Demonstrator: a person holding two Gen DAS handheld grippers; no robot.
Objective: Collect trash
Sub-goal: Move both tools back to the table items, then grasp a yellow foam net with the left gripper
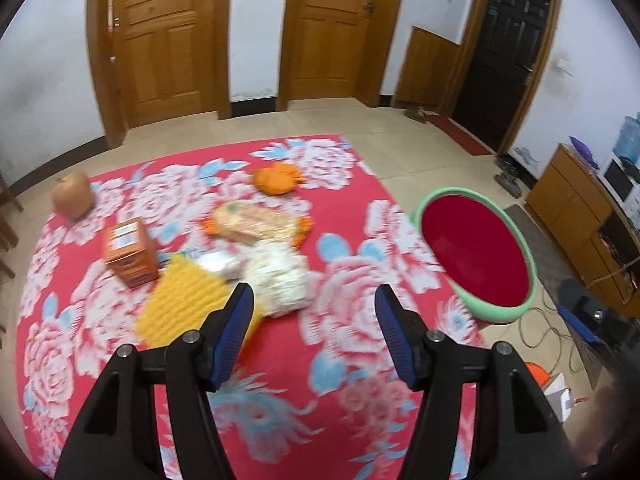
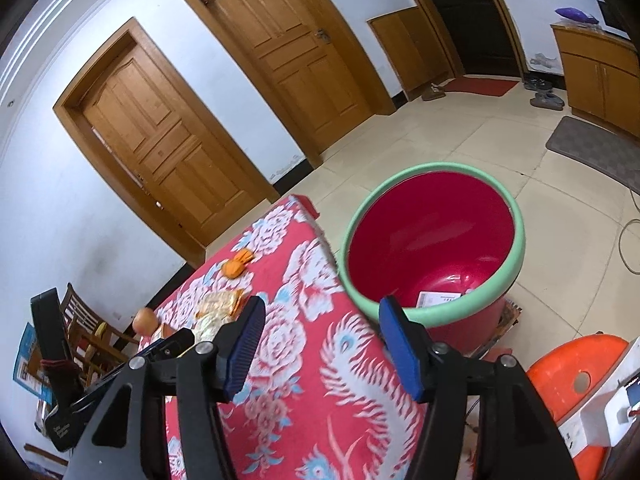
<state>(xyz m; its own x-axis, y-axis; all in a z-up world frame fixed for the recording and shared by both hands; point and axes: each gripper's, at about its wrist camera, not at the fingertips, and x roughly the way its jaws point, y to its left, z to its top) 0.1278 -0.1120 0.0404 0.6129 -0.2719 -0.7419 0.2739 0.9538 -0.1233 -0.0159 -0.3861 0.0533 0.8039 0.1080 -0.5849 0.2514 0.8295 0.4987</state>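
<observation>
Trash lies on a table with a red floral cloth (image 1: 344,344): a crumpled white wrapper (image 1: 280,276), a yellow packet (image 1: 184,300), an orange box (image 1: 130,252), a clear snack bag (image 1: 256,222), orange peel (image 1: 278,178) and a round fruit (image 1: 74,196). My left gripper (image 1: 316,304) is open and empty just in front of the white wrapper. A red tub with a green rim (image 2: 436,240) stands on the floor off the table's right edge; a white paper (image 2: 440,300) lies inside. My right gripper (image 2: 322,316) is open and empty above the table's corner by the tub.
Two wooden doors (image 1: 160,40) are on the far wall. A wooden cabinet (image 1: 576,208) stands at the right with cables (image 1: 544,332) on the floor. An orange plastic stool (image 2: 576,384) sits beside the tub. A wooden chair (image 2: 92,332) stands at the table's far left.
</observation>
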